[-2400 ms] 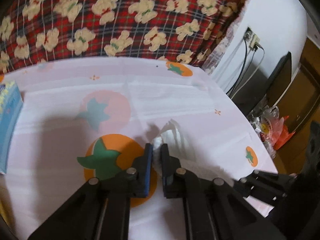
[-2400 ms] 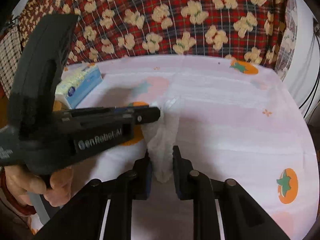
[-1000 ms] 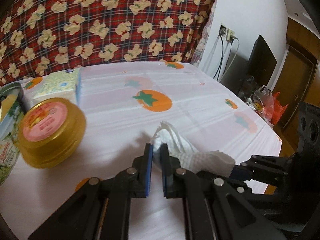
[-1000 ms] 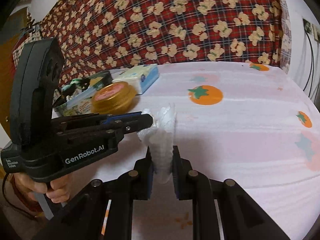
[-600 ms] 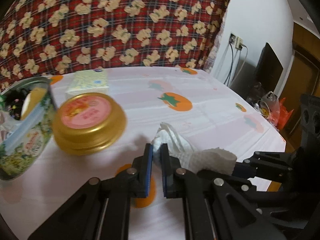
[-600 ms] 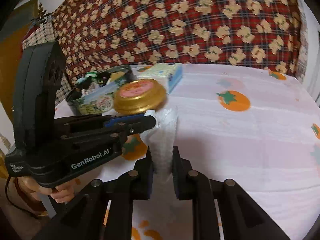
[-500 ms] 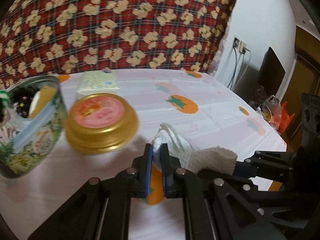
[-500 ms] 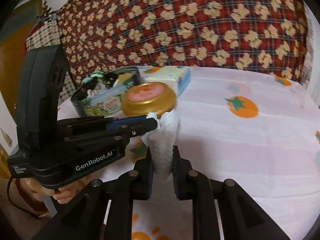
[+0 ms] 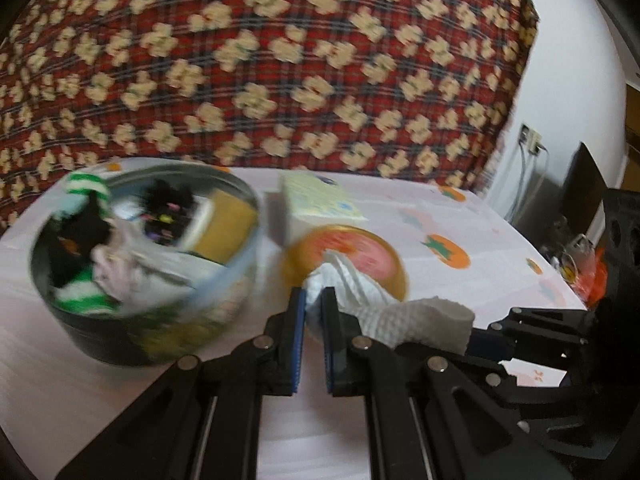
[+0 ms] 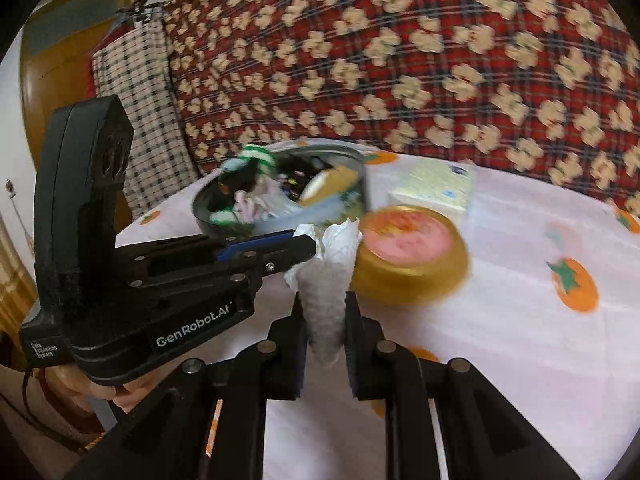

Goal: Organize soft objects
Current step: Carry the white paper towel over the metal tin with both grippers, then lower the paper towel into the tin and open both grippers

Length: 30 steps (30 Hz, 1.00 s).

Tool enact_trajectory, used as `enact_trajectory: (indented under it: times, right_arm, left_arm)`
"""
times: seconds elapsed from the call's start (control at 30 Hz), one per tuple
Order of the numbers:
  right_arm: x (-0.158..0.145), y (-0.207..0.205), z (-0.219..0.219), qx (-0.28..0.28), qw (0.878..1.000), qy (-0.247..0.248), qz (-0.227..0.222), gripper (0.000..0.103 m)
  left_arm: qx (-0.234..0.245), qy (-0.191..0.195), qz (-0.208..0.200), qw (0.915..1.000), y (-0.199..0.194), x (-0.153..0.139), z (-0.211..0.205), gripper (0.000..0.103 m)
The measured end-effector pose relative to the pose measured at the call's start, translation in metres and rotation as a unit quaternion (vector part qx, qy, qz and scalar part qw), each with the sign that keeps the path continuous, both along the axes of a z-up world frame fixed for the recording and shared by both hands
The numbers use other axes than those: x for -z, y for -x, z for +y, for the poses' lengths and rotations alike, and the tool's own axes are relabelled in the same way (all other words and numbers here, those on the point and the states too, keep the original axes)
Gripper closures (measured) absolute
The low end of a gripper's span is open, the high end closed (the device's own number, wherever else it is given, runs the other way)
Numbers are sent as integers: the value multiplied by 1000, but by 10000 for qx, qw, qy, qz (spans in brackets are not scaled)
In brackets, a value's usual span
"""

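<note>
— Where's the paper towel [image 10: 326,280]?
— Strung between both grippers — left gripper [image 9: 313,304] and right gripper [image 10: 323,316] each clamped on an end.
— And the round tin [image 9: 100,334]?
— Open, ahead-left, nearer the left.

Red floral plaid drape [image 9: 256,60], white wall [image 9: 568,80]

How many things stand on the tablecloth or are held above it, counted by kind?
Round metal tin with soft items inside: 1
Round gold lid with pink label: 1
Pale green tissue pack: 1
White crumpled paper towel, held by both grippers: 1
Total: 4
</note>
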State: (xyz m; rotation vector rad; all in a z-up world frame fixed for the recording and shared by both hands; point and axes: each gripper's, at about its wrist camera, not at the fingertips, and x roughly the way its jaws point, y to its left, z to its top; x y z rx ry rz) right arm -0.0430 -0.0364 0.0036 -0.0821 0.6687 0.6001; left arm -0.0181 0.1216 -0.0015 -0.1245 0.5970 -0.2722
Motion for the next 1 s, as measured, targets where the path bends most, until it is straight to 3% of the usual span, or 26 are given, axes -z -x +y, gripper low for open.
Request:
enact_trajectory:
  times: [0.3, 0.53, 0.73, 1.0]
  right_arm:
    - [-23, -26, 72, -563, 9978, -128, -309, 85]
    - [-46, -67, 115, -517, 9958, -315, -688, 85]
    - [-39, -120, 134, -217, 9961, -616, -591, 85]
    - [-4, -163, 149, -8, 9960, -861, -237, 85]
  left_arm:
    - [-610, -240, -471, 9967, -21, -33, 61, 98]
    - [-871, -315, -661, 9935, -68, -53, 97, 98]
    - [-1219, -489, -473, 9902, -111, -34, 116, 92]
    - [-1527, -546, -366, 9861, -126, -11, 126, 90]
